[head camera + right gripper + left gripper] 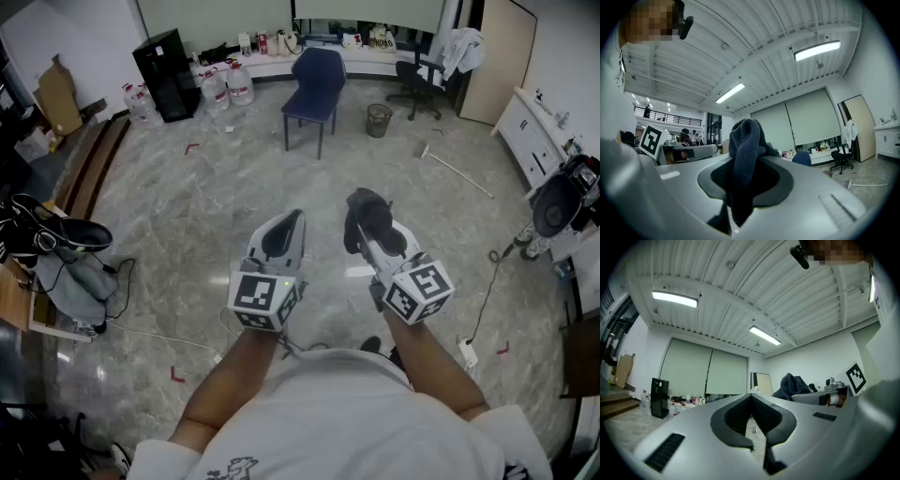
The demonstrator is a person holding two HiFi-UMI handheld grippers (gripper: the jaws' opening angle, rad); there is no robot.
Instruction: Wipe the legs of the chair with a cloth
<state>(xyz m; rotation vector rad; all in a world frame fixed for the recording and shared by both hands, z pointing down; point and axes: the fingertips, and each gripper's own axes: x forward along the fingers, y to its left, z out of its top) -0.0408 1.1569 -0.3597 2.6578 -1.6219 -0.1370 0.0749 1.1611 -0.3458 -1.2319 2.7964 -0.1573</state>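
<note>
A blue chair (315, 82) with dark legs stands far ahead on the marble floor, also small in the right gripper view as the blue chair (802, 158). My right gripper (364, 217) is shut on a dark blue-grey cloth (367, 214), which bunches up above the jaws; the cloth (743, 159) fills the jaw gap in the right gripper view. My left gripper (285, 231) is shut, its jaws together with nothing between them. Both are held at waist height, well short of the chair, pointing forward and up.
A wire waste bin (379, 119) and a black office chair (419, 79) stand right of the blue chair. Water jugs (225, 86) and a black cabinet (166, 74) sit at the back left. A broom (453, 167) and a cable (486, 291) lie on the right.
</note>
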